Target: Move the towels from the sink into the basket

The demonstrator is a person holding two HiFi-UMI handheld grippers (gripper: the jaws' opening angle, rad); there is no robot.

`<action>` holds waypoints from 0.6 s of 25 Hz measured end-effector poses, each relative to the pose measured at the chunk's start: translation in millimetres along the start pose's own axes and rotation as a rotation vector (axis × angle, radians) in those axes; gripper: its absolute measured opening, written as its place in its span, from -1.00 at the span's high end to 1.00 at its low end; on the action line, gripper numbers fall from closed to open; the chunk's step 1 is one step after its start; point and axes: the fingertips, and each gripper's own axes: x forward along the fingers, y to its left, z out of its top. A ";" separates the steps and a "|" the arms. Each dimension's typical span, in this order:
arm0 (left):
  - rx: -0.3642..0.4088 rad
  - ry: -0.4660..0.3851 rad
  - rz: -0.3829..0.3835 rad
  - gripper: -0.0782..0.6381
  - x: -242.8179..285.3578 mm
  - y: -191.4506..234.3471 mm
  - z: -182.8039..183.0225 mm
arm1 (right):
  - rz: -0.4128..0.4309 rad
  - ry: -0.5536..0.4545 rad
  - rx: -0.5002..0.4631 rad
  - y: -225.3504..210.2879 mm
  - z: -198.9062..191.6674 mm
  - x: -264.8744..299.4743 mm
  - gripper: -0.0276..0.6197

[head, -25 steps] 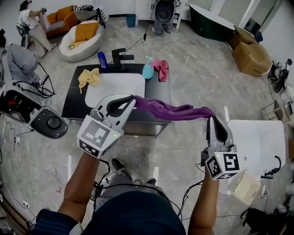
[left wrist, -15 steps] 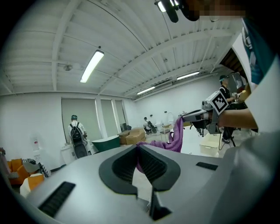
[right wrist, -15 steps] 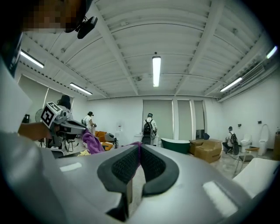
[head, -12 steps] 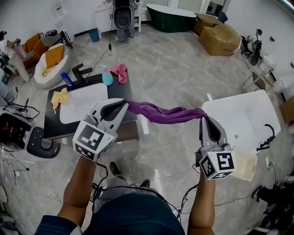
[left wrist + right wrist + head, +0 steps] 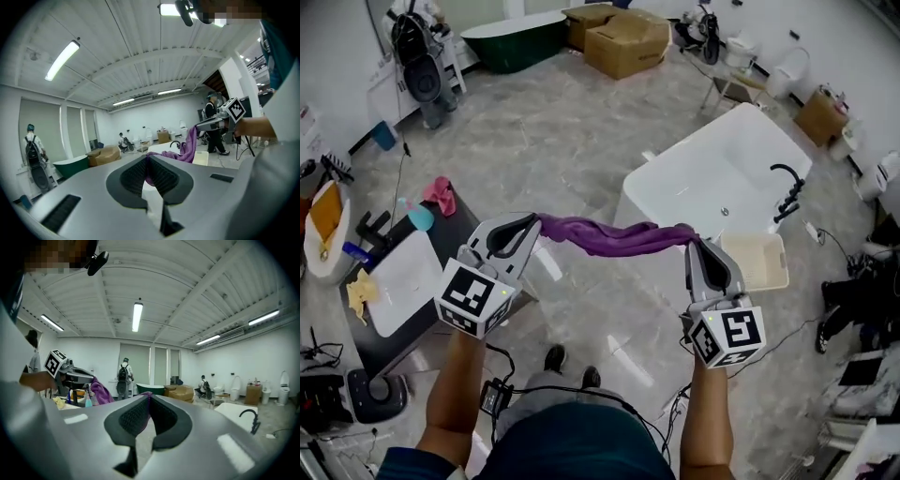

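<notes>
2 towels lie well to the left of the white bathtub (image 5: pixel 712 173), at the sink (image 5: pixel 398 291): a yellow towel (image 5: pixel 361 292) on the sink side farthest from the bathtub, and a pink towel (image 5: pixel 441 195) on the side nearer the bathtub, just beside a teal bottle (image 5: pixel 420 218).

Between the sink and the bathtub, the left gripper (image 5: pixel 534 221) points toward the bathtub. Its jaws are pressed together on 1 end of a purple towel (image 5: pixel 614 236); in the left gripper view a fold of purple cloth sits pinched between the ribbed pads, with no gap beside it.

The purple towel hangs in the air in front of the bathtub's near left corner, above the grey floor (image 5: pixel 581 309). It runs as 1 twisted, slightly sagging band from the left gripper across to the right gripper (image 5: pixel 692 242).

The right gripper hovers at the bathtub's near edge, its jaws closed tight on the towel's other end. In the right gripper view a thin strip of purple shows at the tips, squeezed between the 2 pads.

Just beside the bathtub's near right end stands the beige basket (image 5: pixel 757 261), close to the right gripper. The purple towel is outside the basket, held up by both grippers.
</notes>
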 end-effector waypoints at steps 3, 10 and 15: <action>0.021 -0.047 -0.146 0.74 47.5 -35.9 16.6 | -0.151 0.018 -0.007 -38.9 -5.1 -44.0 0.86; 0.066 -0.110 -0.417 0.74 112.6 -118.7 59.4 | -0.439 0.033 0.011 -96.1 0.7 -137.6 0.86; 0.085 -0.132 -0.532 0.74 129.7 -153.8 72.9 | -0.569 0.033 0.010 -104.9 4.4 -180.8 0.86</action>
